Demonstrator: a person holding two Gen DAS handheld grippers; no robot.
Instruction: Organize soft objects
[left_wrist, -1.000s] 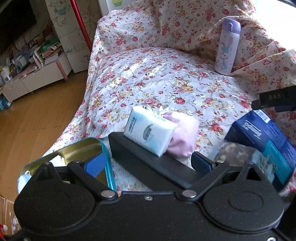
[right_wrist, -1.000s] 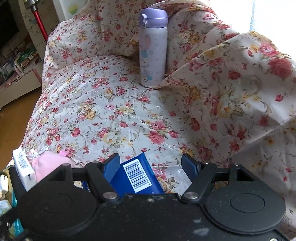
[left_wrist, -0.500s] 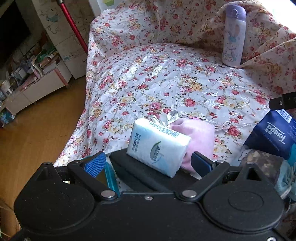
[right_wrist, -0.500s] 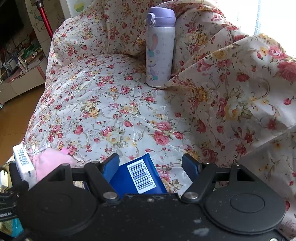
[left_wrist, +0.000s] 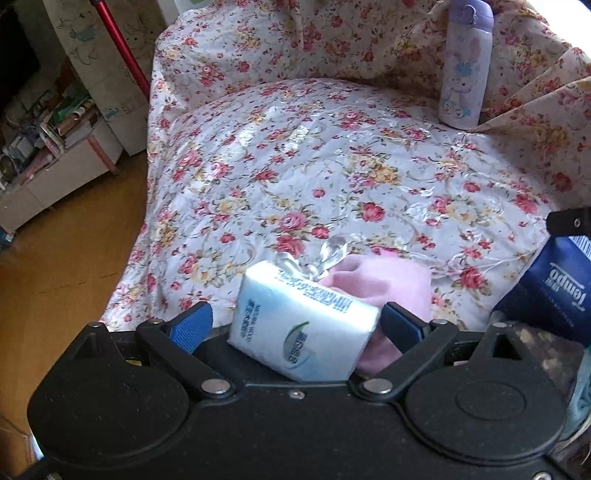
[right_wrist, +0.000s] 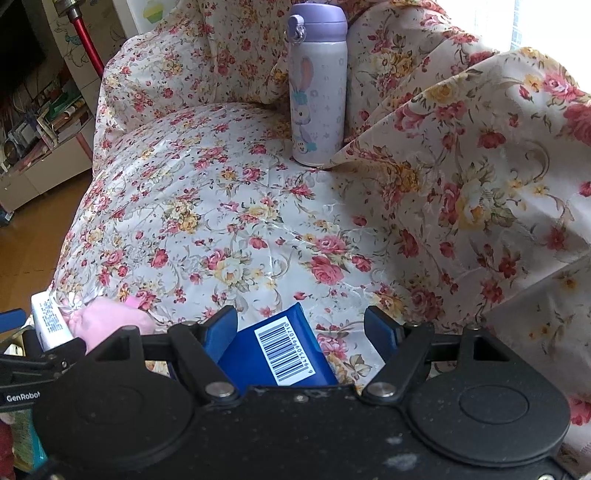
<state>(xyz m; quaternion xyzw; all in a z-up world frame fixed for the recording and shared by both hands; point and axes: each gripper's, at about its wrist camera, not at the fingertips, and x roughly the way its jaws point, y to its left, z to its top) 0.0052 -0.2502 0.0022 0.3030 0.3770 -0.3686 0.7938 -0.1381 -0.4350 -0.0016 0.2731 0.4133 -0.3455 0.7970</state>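
The blue pack carries the white word "tempo", seen upside down from the left wrist. From the right wrist the same blue pack shows a white barcode label with digits beneath, too small to read surely. "GenRobot", cut off at the frame edge, stands on the left gripper's black body. The white tissue pack bears blue printed characters and a green-blue round logo, not legible.

A home living room: a sofa under a floral cover, a wooden floor, a low white cabinet heaped with books, and a child's rabbit-print flask.
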